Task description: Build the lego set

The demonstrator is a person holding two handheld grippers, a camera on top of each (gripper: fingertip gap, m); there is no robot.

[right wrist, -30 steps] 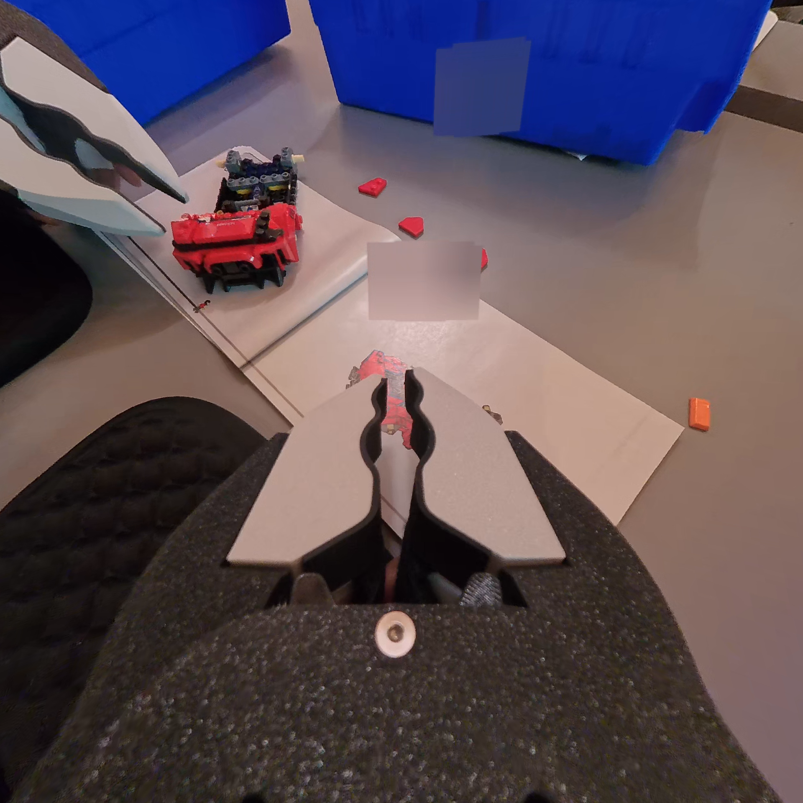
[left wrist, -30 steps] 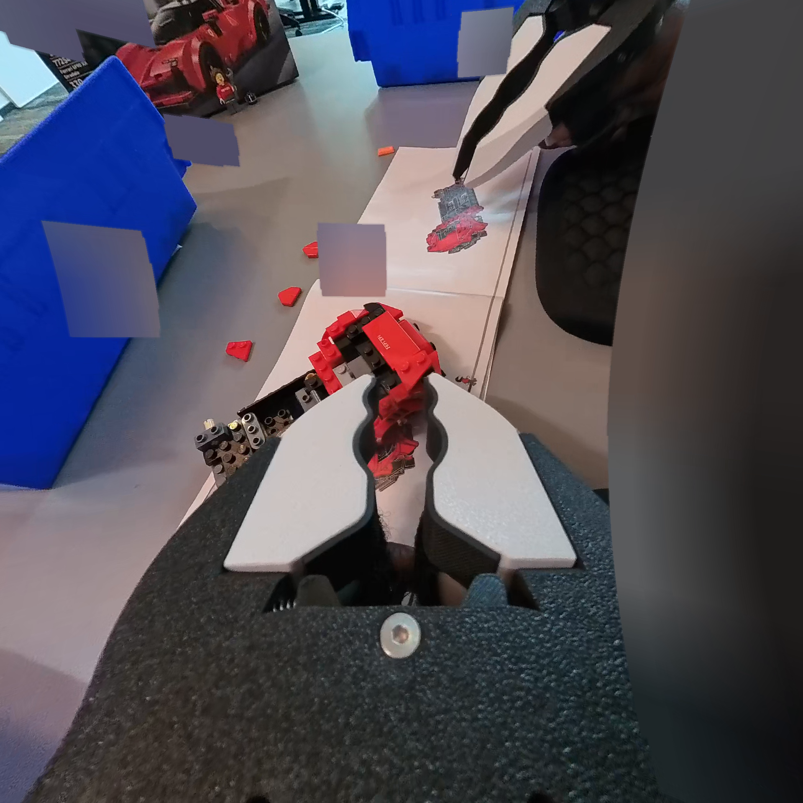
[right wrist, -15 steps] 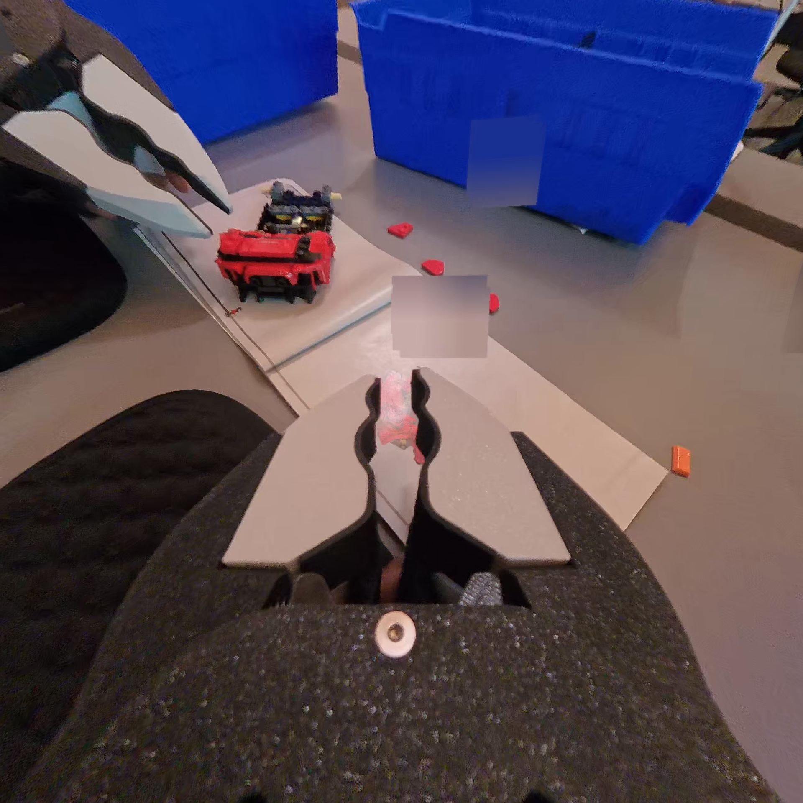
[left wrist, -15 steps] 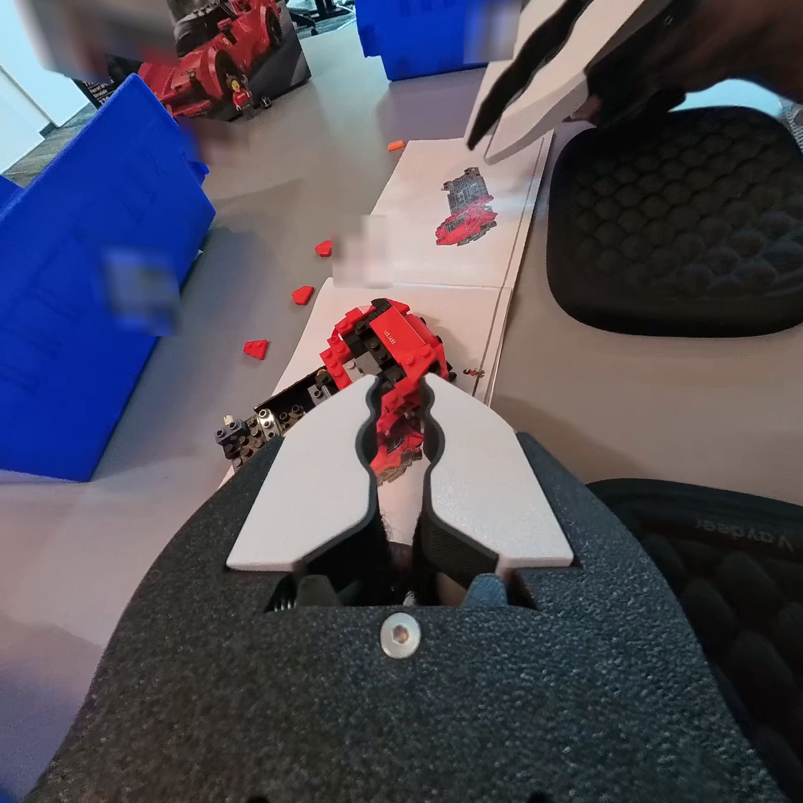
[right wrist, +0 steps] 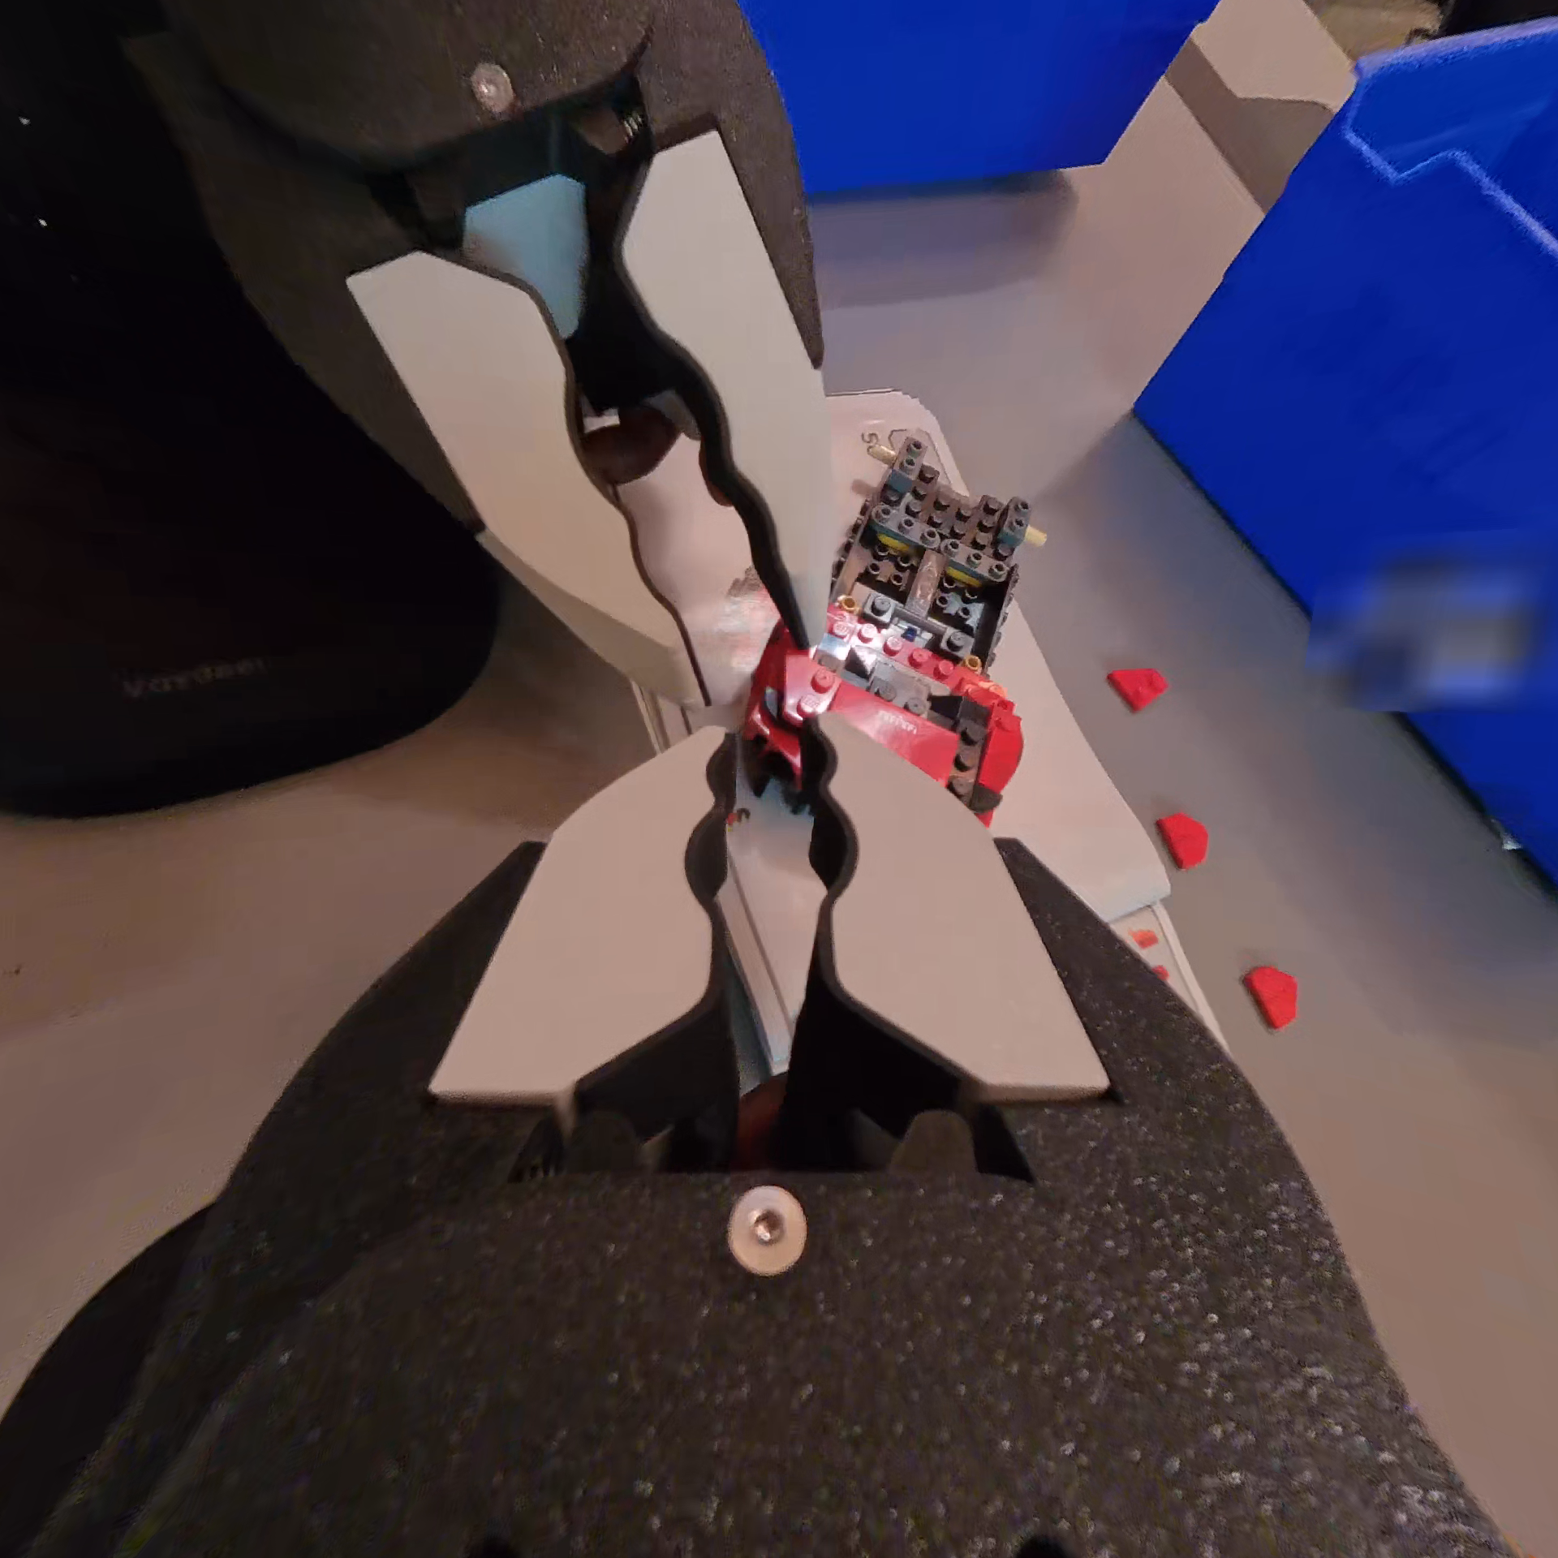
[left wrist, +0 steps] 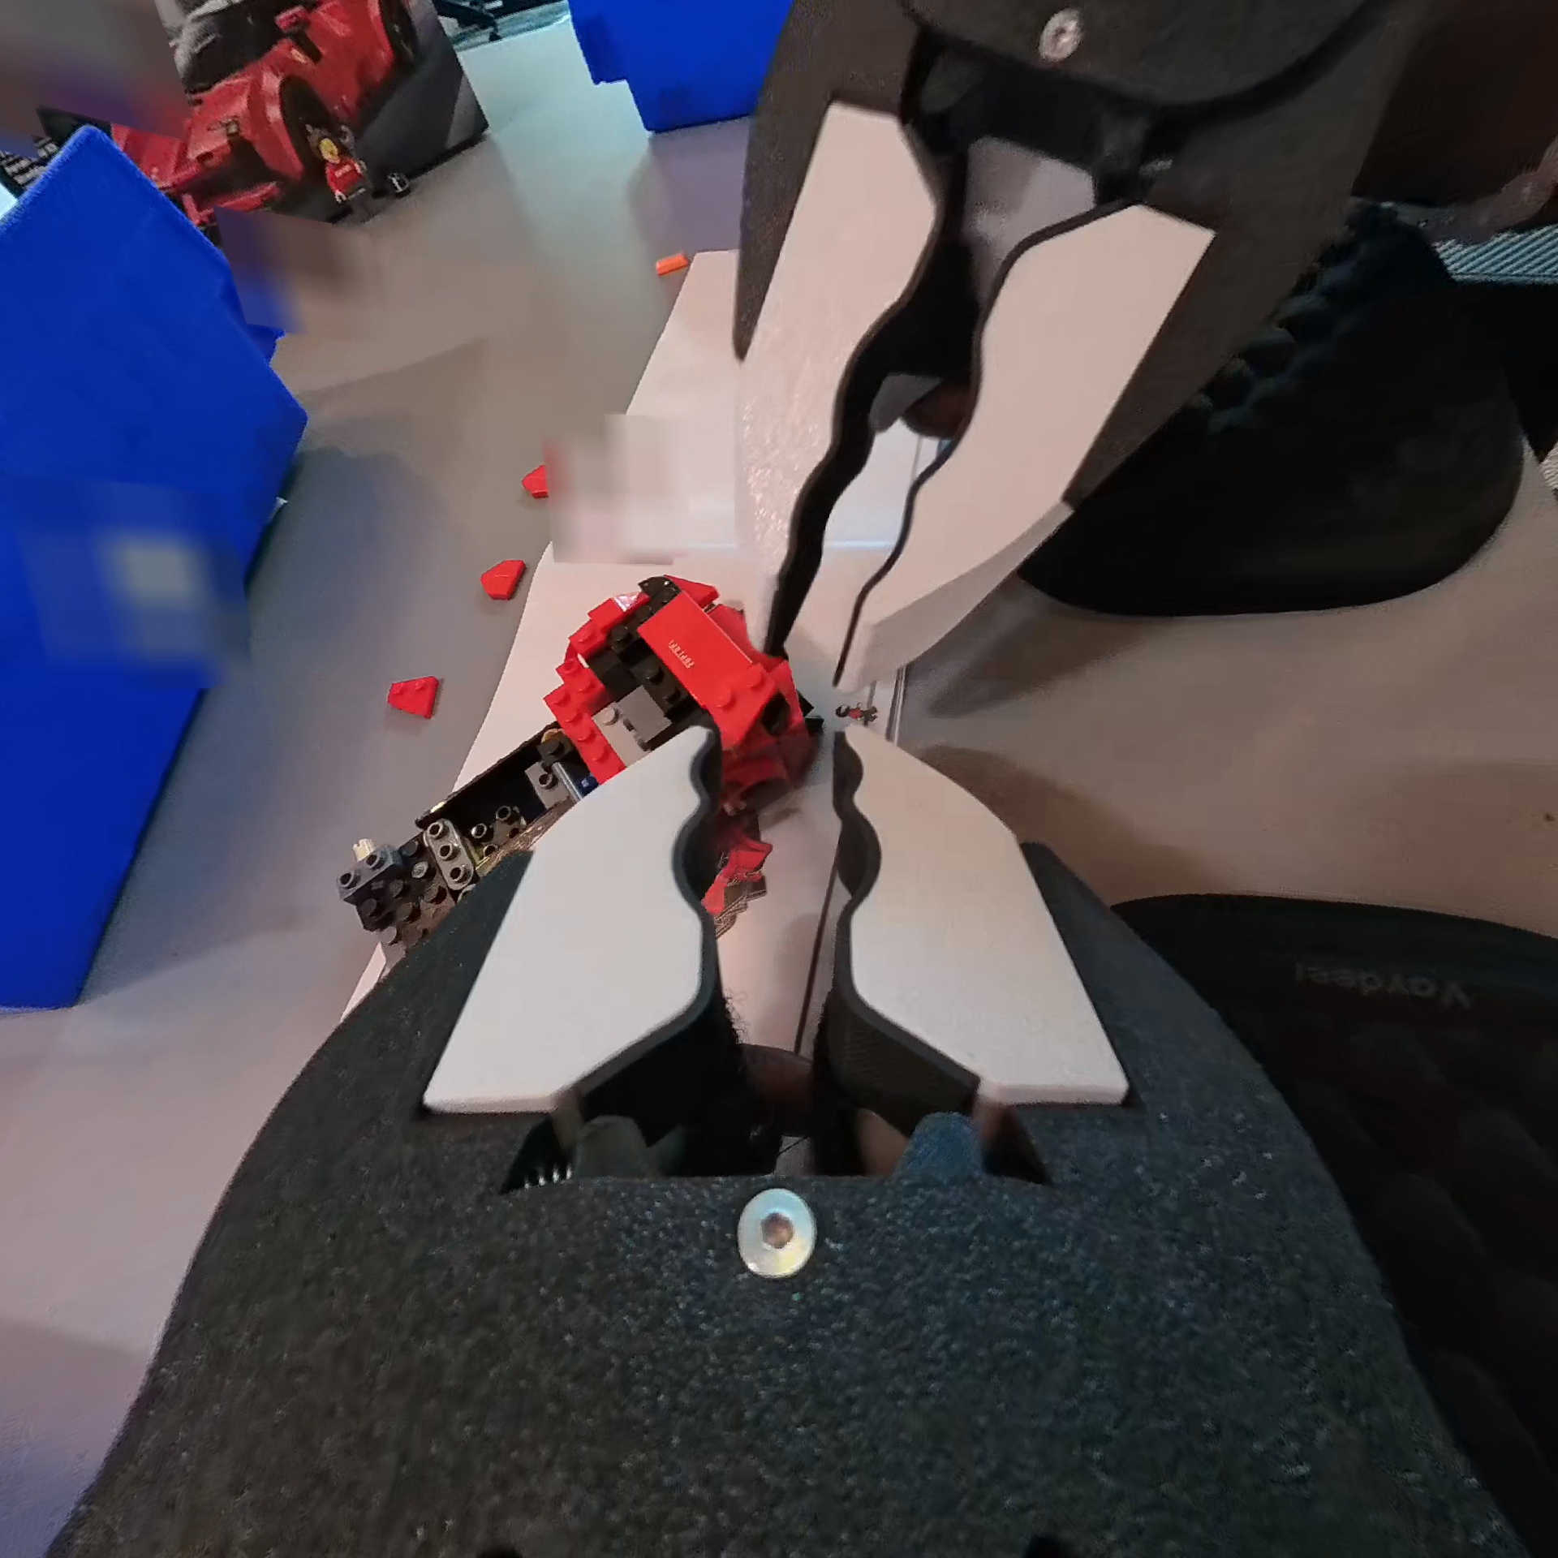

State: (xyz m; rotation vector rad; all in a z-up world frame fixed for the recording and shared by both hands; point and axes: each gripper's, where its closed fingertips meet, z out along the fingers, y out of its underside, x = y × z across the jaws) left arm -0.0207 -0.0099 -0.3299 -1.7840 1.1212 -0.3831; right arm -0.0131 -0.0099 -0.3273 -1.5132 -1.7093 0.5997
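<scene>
A part-built red and black lego car (left wrist: 674,666) lies on the open instruction booklet (left wrist: 523,658); its dark chassis end points away in the right wrist view (right wrist: 894,717). My left gripper (left wrist: 776,735) is open by a narrow gap, with the car's red end at its fingertips. My right gripper (right wrist: 769,733) is also open by a narrow gap and faces the same red end from the other side. Each shows in the other's view, the right one (left wrist: 809,658) and the left one (right wrist: 750,662), tips almost meeting. Neither holds anything.
Three loose red wedge pieces (left wrist: 502,580) (right wrist: 1182,839) lie on the grey table beside the booklet, and an orange tile (left wrist: 672,264) farther off. Blue bins (left wrist: 110,506) (right wrist: 1391,421) stand close by. Black cushions (left wrist: 1349,1180) (right wrist: 211,548) and the set's box (left wrist: 295,110) also show. Less than 4 cm separates the two grippers' tips.
My right gripper has swung from over the booklet's far page to the car and now meets the left gripper tip to tip. The left gripper has edged closer to the car.
</scene>
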